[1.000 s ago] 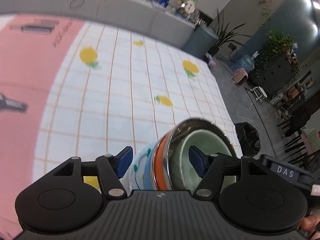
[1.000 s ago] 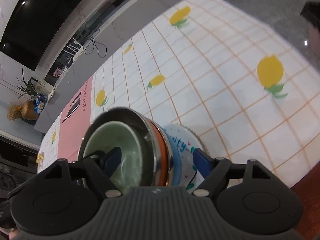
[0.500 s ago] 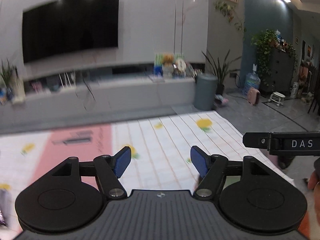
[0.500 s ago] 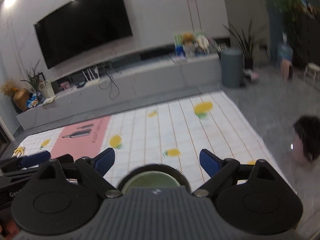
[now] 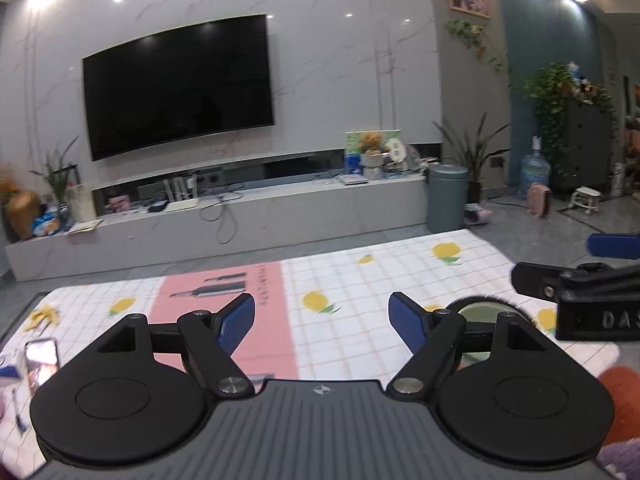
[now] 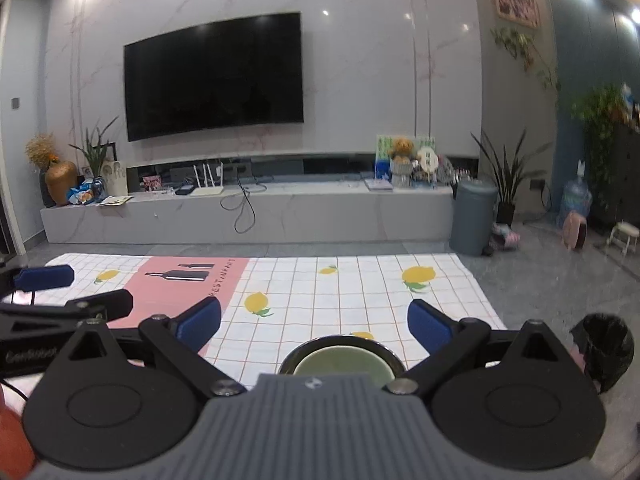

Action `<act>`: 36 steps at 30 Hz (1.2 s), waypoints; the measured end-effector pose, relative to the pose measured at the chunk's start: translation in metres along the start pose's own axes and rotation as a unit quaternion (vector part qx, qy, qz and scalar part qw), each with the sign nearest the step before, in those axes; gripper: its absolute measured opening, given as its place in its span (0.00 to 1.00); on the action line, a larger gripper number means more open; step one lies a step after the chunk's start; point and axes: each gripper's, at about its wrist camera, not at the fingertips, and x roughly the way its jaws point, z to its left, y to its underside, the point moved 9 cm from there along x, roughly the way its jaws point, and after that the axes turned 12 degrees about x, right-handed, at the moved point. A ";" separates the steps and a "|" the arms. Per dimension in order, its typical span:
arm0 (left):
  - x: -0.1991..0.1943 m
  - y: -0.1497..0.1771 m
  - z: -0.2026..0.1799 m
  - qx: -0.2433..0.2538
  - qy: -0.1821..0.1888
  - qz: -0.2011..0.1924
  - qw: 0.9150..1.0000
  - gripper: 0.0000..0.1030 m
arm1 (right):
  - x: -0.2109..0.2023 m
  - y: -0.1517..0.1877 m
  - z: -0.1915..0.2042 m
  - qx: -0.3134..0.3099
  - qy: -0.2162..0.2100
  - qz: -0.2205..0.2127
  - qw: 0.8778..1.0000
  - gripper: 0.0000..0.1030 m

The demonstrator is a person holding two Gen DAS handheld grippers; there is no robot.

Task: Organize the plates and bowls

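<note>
A pale green bowl (image 6: 340, 362) sits nested in a steel bowl (image 6: 390, 356) on the lemon-print tablecloth (image 6: 320, 292); whatever lies under them is hidden by the gripper body. My right gripper (image 6: 314, 316) hovers above and just behind the stack, jaws opening, nothing between them. In the left wrist view the same bowls (image 5: 478, 308) peek out behind my right-hand finger. My left gripper (image 5: 322, 316) is to the left of the stack, jaws opening over bare cloth. Each gripper appears in the other's view: the right gripper (image 5: 560, 264), the left gripper (image 6: 76, 290).
A pink panel with bottle prints (image 5: 236, 300) crosses the cloth. A phone (image 5: 40, 360) lies at the table's left end. A black bin (image 6: 604, 356) stands on the floor past the right edge. A long TV bench (image 6: 248, 216) runs beyond the table.
Both grippers lifted off the bowl stack, rolled level and tipped up from looking down at it. Their jaws spread wider. The stack stayed on the table.
</note>
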 end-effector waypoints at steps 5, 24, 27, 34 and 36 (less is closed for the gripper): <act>0.003 0.035 -0.007 -0.001 -0.015 0.035 0.999 0.87 | -0.008 0.036 0.001 -0.020 0.026 0.011 0.999 0.95; 0.023 0.112 -0.032 -0.007 0.040 0.168 0.985 0.87 | 0.017 0.123 -0.026 0.005 0.098 0.158 0.982 0.95; 0.024 0.112 -0.034 -0.006 0.039 0.170 0.985 0.87 | 0.017 0.124 -0.025 0.004 0.096 0.159 0.983 0.95; 0.027 0.114 -0.034 -0.007 0.037 0.172 0.984 0.87 | 0.018 0.125 -0.025 0.003 0.093 0.159 0.983 0.95; 0.026 0.114 -0.034 -0.006 0.036 0.171 0.985 0.87 | 0.018 0.125 -0.025 0.003 0.092 0.160 0.983 0.95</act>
